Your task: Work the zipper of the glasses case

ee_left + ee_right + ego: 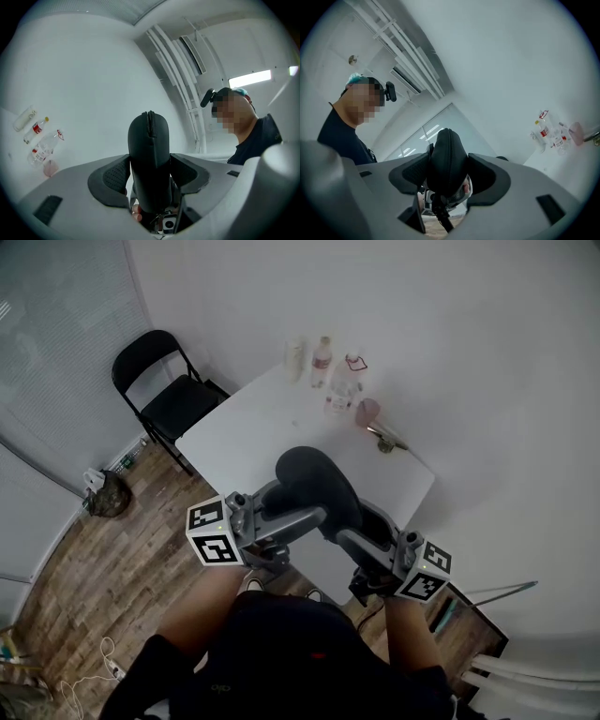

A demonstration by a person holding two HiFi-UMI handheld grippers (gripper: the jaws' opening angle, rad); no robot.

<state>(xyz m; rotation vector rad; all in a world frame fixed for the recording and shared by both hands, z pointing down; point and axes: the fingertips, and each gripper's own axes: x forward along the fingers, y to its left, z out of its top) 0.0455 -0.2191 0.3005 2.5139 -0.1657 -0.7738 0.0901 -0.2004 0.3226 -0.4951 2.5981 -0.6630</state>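
A black zippered glasses case [314,479] is held up in the air between both grippers, over the near edge of the table. My left gripper [281,507] is shut on one end of it. In the left gripper view the case [149,154] stands upright between the pads, its zipper line [150,123] facing the camera. My right gripper [349,526] stands wide around the other end. In the right gripper view the case [446,159] fills the gap between the jaws of the right gripper [447,176], and a black pull cord [440,213] hangs loose below it.
A white table [272,427] stands ahead against the wall, with bottles [322,360] and a pink cup [367,412] at its far end. A black folding chair [169,395] stands to its left on the wood floor. The person's legs are directly below the grippers.
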